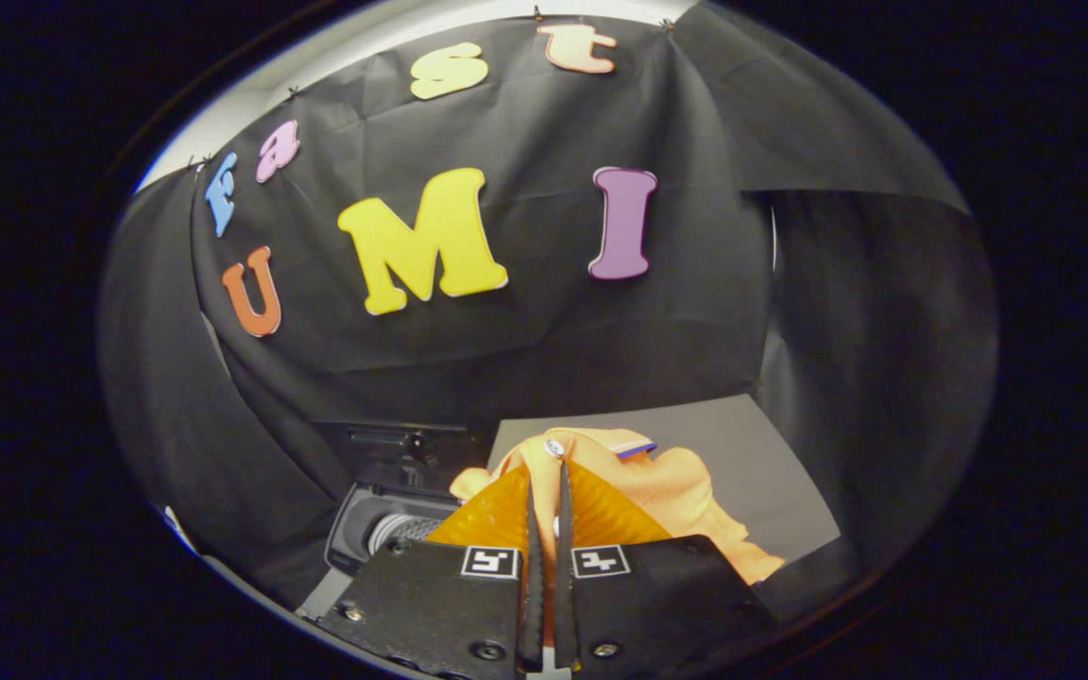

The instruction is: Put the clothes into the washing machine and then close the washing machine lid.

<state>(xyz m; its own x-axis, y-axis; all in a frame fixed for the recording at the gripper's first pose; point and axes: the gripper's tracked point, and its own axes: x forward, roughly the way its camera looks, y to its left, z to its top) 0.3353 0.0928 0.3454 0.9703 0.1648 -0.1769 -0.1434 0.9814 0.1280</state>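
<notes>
While the gripper (pixel 547 491) is lifted above the table (pixel 771 453), its two fingers (pixel 533 567) stand nearly together, pinching a fold of orange cloth (pixel 667 491) between them — a firm-looking hold, though only a thin fold is caught. Item: cloth, one piece, orange, bunched; most of it hangs loose ahead of the fingers and to their right, draped toward the grey table. Item: washer (pixel 383 534), dark-rimmed, lid apparently up, its drum opening low and to the left of the fingers, just beyond the cloth's near edge. Status, as judged: cloth carried, not yet in the drum; lid not yet shut. Risks: the narrow pinch may let the fabric slide out under its own weight; the trailing part may snag on the washer rim or stay draped outside the opening — then the lid would close on cloth. A release too far right would drop it on the table.
</notes>
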